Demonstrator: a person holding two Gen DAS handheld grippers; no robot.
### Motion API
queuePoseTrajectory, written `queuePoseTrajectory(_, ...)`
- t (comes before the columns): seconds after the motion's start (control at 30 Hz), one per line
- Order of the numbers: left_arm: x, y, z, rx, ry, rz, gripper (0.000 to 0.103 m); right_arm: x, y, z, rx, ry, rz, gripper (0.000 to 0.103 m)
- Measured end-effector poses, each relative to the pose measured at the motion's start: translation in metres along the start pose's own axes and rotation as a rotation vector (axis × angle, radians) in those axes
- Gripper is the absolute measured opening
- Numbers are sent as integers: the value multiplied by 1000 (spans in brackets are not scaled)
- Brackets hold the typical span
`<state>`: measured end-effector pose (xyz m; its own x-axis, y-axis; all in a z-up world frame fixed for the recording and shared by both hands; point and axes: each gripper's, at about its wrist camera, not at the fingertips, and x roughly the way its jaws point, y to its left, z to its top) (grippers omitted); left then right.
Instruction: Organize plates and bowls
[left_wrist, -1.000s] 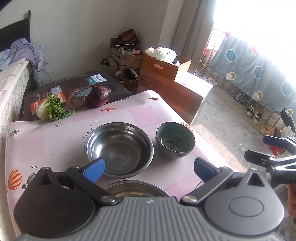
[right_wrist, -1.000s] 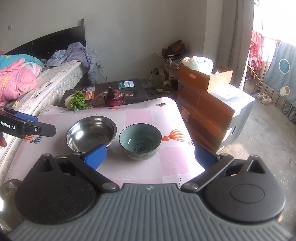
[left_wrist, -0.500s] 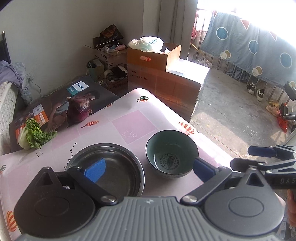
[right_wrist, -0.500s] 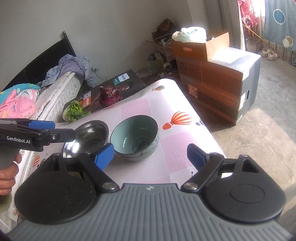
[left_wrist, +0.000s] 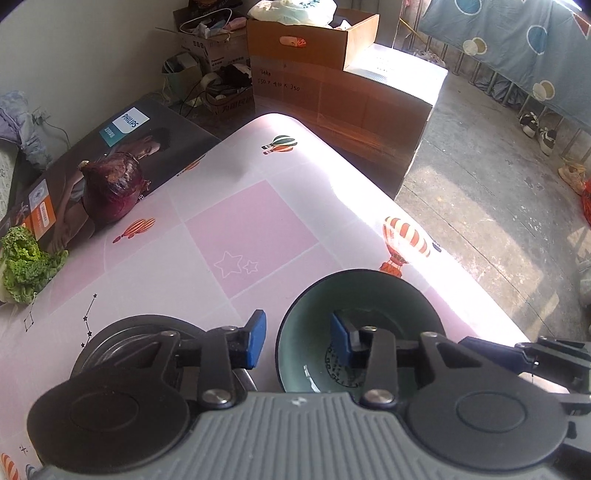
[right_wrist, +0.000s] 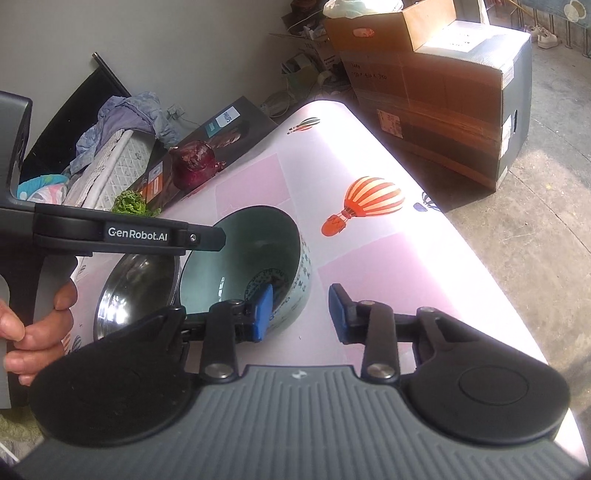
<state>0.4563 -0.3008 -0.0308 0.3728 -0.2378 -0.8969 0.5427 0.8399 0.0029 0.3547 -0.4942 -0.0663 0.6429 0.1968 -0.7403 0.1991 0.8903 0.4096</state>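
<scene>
A green ceramic bowl (left_wrist: 369, 295) (right_wrist: 251, 251) stands on the pink balloon-print table (left_wrist: 251, 229), touching or nearly touching a steel bowl (left_wrist: 125, 339) (right_wrist: 136, 280) on its left. My left gripper (left_wrist: 297, 339) straddles the ceramic bowl's left wall, one pad outside and one inside. Its jaws are closing, and a gap still shows at the rim. My right gripper (right_wrist: 301, 314) straddles the bowl's near right wall. Its jaws are closing too, with the outer pad clear of the wall. One of the right gripper's fingers (left_wrist: 491, 354) shows in the left wrist view.
A red onion (left_wrist: 110, 188) (right_wrist: 194, 164) and leafy greens (left_wrist: 22, 262) lie by a Philips box (left_wrist: 129, 147) at the table's far left. Cardboard boxes (left_wrist: 332, 92) stand beyond the far edge. The table's right edge drops to bare floor. A hand (right_wrist: 37, 325) holds the left tool.
Both grippers came down and forward onto the ceramic bowl. Their jaws narrowed from wide apart to straddle its rim from opposite sides.
</scene>
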Motion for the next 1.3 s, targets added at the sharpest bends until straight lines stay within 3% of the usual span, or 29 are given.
queuePoseTrajectory(0.1,8,-3,-1,-9,26,17,29,7,-2,3,15,6,34,17)
queuePoseTrajectory(0.2,6,-3,-3,-21,33,20,26,11,1,5,-4,5,36,13)
queuePoseTrajectory(0.37,-5,-4,-15,-23,70,-59,26,10,-7,12,-1,-10,13,8)
queuePoseTrajectory(1.0,2,-14,-32,-31,131,-47,27,22,-23,1,101,61,40,18)
queuePoseTrajectory(1.3,15,-7,-42,-101,162,-113,26,29,-28,0,147,83,57,19)
